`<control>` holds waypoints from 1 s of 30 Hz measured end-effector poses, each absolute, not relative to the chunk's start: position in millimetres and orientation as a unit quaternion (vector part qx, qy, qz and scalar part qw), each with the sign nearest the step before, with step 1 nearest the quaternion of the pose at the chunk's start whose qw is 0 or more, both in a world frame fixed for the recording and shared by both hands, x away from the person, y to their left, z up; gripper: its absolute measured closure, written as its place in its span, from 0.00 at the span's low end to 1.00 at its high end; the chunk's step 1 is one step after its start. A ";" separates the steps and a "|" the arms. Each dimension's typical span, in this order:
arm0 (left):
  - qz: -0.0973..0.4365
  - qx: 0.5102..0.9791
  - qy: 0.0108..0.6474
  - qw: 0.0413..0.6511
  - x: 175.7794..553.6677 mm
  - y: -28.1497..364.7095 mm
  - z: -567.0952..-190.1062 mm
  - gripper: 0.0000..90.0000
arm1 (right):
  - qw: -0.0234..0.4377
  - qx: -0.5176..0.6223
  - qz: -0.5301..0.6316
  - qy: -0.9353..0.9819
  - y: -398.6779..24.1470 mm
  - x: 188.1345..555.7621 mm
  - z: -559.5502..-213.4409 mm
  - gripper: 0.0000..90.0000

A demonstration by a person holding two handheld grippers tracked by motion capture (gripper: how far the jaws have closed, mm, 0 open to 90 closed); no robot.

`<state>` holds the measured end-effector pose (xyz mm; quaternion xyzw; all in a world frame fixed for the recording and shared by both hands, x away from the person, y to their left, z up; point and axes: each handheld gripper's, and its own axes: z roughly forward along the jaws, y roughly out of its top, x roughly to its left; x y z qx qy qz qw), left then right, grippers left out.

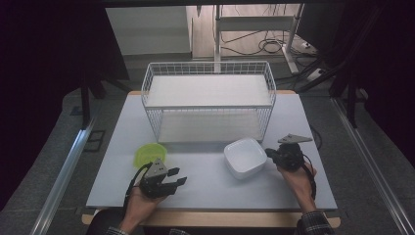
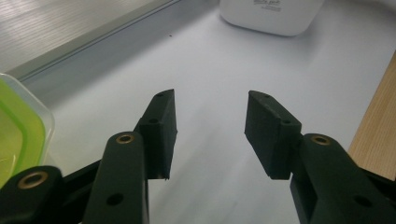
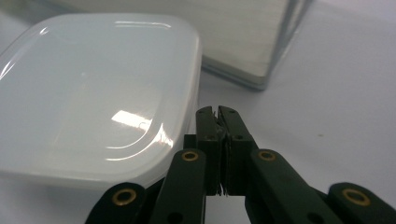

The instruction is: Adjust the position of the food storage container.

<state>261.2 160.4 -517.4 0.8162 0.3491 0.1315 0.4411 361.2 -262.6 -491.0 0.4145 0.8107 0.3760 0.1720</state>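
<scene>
**White bowl beside shut right gripper, green bowl by open left**

White bowl [image 1: 245, 157] close to right gripper [image 1: 268, 153], just off its tip in the high view. Right gripper [image 3: 219, 112] pressed together, pads meeting with nothing between, tip lying alongside the bowl's near corner [image 3: 100, 93]; touching or a hair apart, cannot tell. Held in the right hand [image 1: 299, 180], pointing left across the table toward the bowl.

Left gripper [image 1: 179, 176] spread, nothing between the pads [image 2: 163, 126], only bare table [image 2: 210, 93] ahead. Held in the left hand [image 1: 139, 205], pointing right, toward the white bowl, well apart from it. Green bowl [image 1: 150, 154] just behind and beside this gripper, seen at the left edge of the left gripper view [image 2: 18, 130].

Writing: faint grey print on the white bowl's side [image 2: 268, 16], too blurred to read.

Shape of the white bowl: squarish with rounded corners, no clear long axis, sitting upright and open side up, one corner turned toward the person. Glossy, plain white, with light glinting off the inside. Green bowl translucent lime, rounded, also upright.

Farther out: white wire rack [image 1: 209, 100] with two shelves, standing at the far half of the grey table [image 1: 303, 191], just behind both bowls.
</scene>
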 end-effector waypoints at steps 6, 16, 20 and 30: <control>0.127 0.814 0.351 0.445 265.1 158.6 -517.7 0.61 | 0.156 0.397 0.378 0.822 -248.0 351.6 -492.6 0.96; 0.126 0.811 0.358 0.445 282.2 139.3 -517.3 0.73 | 0.108 0.372 0.386 0.838 -226.2 339.5 -497.0 0.96; 0.136 0.818 0.361 0.427 296.7 123.1 -518.2 0.79 | 0.124 0.365 0.376 0.843 -216.8 339.9 -496.9 0.94; 0.135 0.815 0.381 0.414 324.5 97.2 -523.1 0.86 | 0.110 0.385 0.387 0.831 -215.3 345.9 -500.1 0.95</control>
